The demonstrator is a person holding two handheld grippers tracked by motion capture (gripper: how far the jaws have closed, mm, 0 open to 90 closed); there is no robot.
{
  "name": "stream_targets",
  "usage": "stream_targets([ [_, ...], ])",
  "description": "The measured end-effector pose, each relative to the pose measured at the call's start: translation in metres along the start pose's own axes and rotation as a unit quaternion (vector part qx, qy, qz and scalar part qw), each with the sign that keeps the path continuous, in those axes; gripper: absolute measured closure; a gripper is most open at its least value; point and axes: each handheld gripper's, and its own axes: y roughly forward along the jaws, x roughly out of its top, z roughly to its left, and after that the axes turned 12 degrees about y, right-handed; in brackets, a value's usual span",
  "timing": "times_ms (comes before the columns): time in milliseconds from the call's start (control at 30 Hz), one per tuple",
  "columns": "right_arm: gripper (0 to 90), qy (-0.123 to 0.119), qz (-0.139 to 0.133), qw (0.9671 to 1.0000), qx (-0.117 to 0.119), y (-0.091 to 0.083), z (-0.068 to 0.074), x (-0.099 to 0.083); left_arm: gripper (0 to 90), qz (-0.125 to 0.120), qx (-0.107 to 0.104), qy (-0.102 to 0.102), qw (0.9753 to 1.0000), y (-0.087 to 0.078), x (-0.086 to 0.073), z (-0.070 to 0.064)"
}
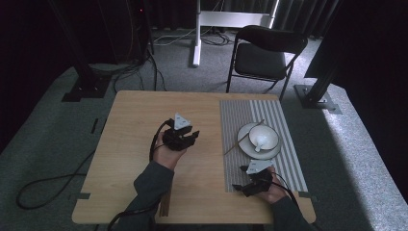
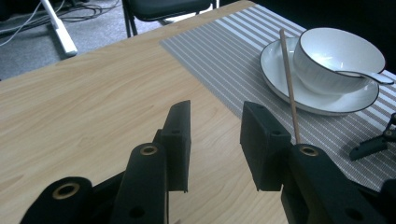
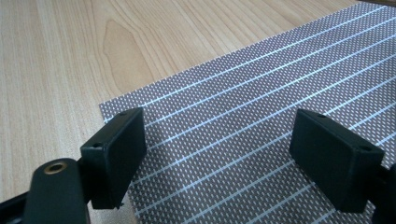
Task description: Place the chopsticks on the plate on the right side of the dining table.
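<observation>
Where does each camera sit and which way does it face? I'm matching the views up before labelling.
High view: above the person's side, looking forward and down on the table; forearms, left gripper, right gripper.
Left gripper view: along its open jaws toward the bowl, plate and stick.
Right gripper view: down past open jaws at the striped mat.
All share the mat.

Black folding chair (image 1: 267,50) behind table (image 1: 139,125)
</observation>
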Motion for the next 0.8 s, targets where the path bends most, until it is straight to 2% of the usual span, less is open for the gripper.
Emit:
stream_targets([
  [167,17.7,0.0,0.0,1.0,0.0,0.0,0.0,0.0,63.9,0.0,0.005,-0.005,1.0,-0.009,-0.011,0.002],
  [333,17.7,0.001,0.0,1.0,0.0,0.0,0.0,0.0,63.3,0.008,-0.002,0.011,0.9999,-0.018,-0.031,0.002],
  [567,17.6,0.003,0.001,1.0,0.001,0.0,0.0,0.0,62.9,0.022,0.002,0.004,0.9998,-0.024,-0.048,0.007],
  [667,17.6,0.004,0.001,1.0,0.0,0.0,0.0,0.0,62.4,0.024,0.003,-0.006,0.9997,-0.027,-0.053,0.009],
  [800,17.6,0.003,0.001,1.0,0.0,0.0,0.0,0.0,62.0,0.027,0.004,-0.01,0.9996,-0.028,-0.06,0.009],
])
